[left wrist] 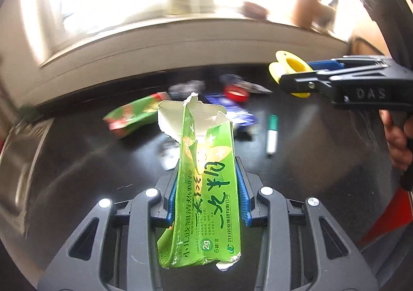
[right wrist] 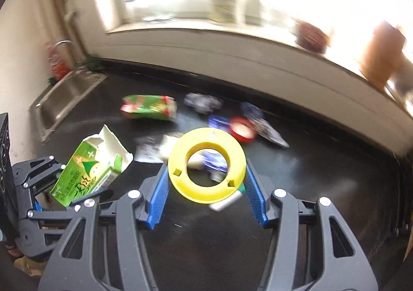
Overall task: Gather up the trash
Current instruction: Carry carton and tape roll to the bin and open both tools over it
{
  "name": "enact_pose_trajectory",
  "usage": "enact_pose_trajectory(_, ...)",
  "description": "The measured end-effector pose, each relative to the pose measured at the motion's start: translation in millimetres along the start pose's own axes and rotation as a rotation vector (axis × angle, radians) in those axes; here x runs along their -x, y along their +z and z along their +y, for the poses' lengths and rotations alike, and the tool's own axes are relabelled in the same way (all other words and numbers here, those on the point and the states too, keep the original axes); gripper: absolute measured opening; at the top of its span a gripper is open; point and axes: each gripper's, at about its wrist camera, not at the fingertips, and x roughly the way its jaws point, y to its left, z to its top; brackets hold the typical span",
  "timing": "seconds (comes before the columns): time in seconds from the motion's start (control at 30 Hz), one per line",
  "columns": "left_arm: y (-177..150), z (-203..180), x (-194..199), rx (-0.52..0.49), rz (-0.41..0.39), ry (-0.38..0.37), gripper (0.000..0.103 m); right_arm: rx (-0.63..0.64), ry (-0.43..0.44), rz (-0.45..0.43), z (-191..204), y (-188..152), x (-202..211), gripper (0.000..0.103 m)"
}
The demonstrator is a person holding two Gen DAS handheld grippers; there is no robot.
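My left gripper [left wrist: 207, 187] is shut on a torn green medicine box [left wrist: 206, 187], held above the black counter; the box also shows in the right wrist view [right wrist: 87, 172] at lower left. My right gripper [right wrist: 206, 187] is shut on a yellow plastic ring spool [right wrist: 206, 164], held above the counter; in the left wrist view the spool [left wrist: 289, 68] and that gripper [left wrist: 296, 81] are at upper right. On the counter lie a green-red packet [right wrist: 149, 107], a red lid [right wrist: 241, 132], blue wrappers [left wrist: 232, 110] and a green-white marker [left wrist: 272, 133].
A steel sink [right wrist: 62, 102] is set in the counter [right wrist: 322, 174] at far left. A window sill [right wrist: 232, 30] with a bottle [right wrist: 223, 4] and brown containers runs behind. Crumpled silvery wrappers [right wrist: 202, 102] lie near the back wall.
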Motion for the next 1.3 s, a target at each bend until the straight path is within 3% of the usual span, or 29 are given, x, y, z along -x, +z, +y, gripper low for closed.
enact_pose_trajectory(0.17,-50,83,63,0.204,-0.003,0.202,0.037,0.198,0.198,0.005,116,20,-16,0.055)
enact_pose_trajectory(0.23,-86,118,92,0.303,0.011,0.295,0.037,0.283,0.291,0.028,174,17,-24,0.055)
enact_pose_trajectory(0.43,-201,194,149,0.582,0.085,0.472,0.037,0.492,0.533,0.140,342,-21,-46,0.055)
enact_pose_trajectory(0.57,-279,227,166,0.718,0.148,0.540,0.037,0.572,0.625,0.241,419,-59,-65,0.055)
enact_pose_trajectory(0.7,-337,249,166,0.823,0.189,0.534,0.037,0.628,0.645,0.348,474,-100,-92,0.055)
enact_pose_trajectory(0.8,-361,261,158,0.862,0.215,0.520,0.037,0.651,0.635,0.417,498,-124,-113,0.055)
enact_pose_trajectory(1.03,-382,278,139,0.885,0.208,0.479,0.037,0.665,0.577,0.507,534,-144,-157,0.055)
enact_pose_trajectory(1.27,-393,293,133,0.897,0.195,0.458,0.037,0.667,0.573,0.515,556,-139,-170,0.055)
enact_pose_trajectory(1.3,-396,296,132,0.895,0.197,0.453,0.042,0.667,0.579,0.521,557,-138,-170,0.055)
